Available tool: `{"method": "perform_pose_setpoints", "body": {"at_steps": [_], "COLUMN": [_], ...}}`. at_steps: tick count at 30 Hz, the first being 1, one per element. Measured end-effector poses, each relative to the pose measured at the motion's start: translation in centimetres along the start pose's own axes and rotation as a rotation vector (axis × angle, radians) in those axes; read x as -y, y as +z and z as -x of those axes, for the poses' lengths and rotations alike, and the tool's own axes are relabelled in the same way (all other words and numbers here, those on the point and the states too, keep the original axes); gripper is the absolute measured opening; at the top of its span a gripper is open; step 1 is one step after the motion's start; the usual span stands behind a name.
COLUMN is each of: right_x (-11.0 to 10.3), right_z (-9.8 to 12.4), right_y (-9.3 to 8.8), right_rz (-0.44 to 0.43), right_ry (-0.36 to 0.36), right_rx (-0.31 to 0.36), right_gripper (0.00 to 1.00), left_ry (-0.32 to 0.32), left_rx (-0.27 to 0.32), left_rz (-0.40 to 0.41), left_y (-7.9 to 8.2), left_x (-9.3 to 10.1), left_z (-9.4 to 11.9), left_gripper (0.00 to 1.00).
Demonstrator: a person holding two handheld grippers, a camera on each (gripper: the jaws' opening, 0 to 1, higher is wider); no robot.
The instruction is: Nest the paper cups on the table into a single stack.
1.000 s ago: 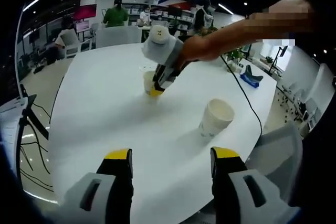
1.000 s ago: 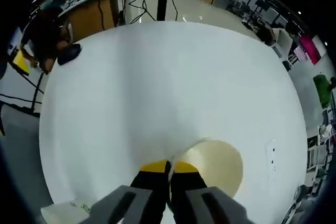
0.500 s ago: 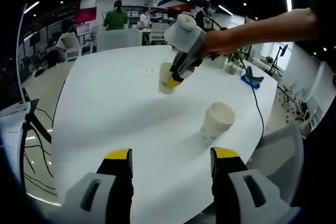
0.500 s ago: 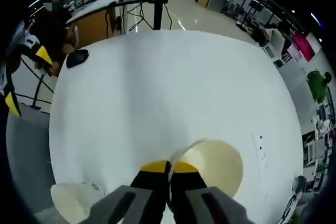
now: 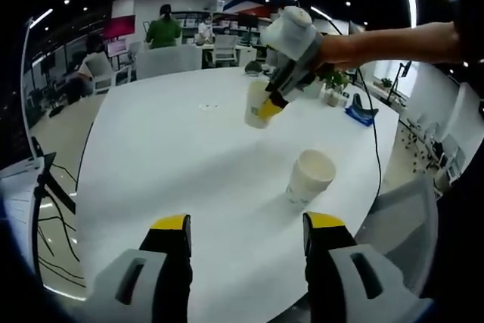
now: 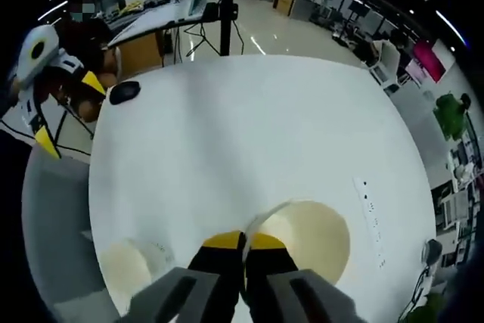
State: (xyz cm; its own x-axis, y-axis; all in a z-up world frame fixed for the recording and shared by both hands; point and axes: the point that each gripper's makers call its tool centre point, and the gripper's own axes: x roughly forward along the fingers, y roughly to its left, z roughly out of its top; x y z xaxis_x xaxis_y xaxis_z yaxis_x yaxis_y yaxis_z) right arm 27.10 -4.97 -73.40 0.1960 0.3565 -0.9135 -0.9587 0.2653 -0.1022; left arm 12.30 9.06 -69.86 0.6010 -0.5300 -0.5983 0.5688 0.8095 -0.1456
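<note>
my right gripper (image 5: 271, 104) is pinched shut on the rim of a paper cup (image 5: 258, 104) held tilted in the air, up and inboard of the second paper cup (image 5: 308, 177) standing mouth-up near the table (image 5: 151, 156) edge, while my left gripper (image 5: 246, 232) hangs open and empty nearer that edge.

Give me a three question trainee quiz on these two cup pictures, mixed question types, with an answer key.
1. True or false: the right gripper is shut on the rim of the held cup.
2. Multiple choice: the other cup is A) upright on the table, B) lying on its side, C) in the left gripper.
3. Fill in: the left gripper's jaws are ____.

Key: 1 true; 2 A; 3 open.
</note>
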Motion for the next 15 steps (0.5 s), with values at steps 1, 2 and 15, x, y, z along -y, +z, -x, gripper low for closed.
{"method": "perform_pose_setpoints", "body": {"at_steps": [1, 2, 15], "right_x": [-0.1, -0.5, -3.2], "right_z": [0.1, 0.8, 3.1], "right_y": [0.0, -0.2, -1.7], "right_rz": [0.001, 0.003, 0.054], "right_ry": [0.002, 0.004, 0.027], "right_rx": [0.001, 0.002, -0.01], "right_gripper": [0.0, 0.0, 0.0], "left_ry": [-0.001, -0.002, -0.011], "left_rx": [0.0, 0.001, 0.004], "left_rz": [-0.003, -0.007, -0.02], "left_y": [0.1, 0.1, 0.5], "left_x": [0.1, 0.2, 1.3], "left_z": [0.0, 0.0, -0.1], "left_gripper": [0.59, 0.59, 0.58]}}
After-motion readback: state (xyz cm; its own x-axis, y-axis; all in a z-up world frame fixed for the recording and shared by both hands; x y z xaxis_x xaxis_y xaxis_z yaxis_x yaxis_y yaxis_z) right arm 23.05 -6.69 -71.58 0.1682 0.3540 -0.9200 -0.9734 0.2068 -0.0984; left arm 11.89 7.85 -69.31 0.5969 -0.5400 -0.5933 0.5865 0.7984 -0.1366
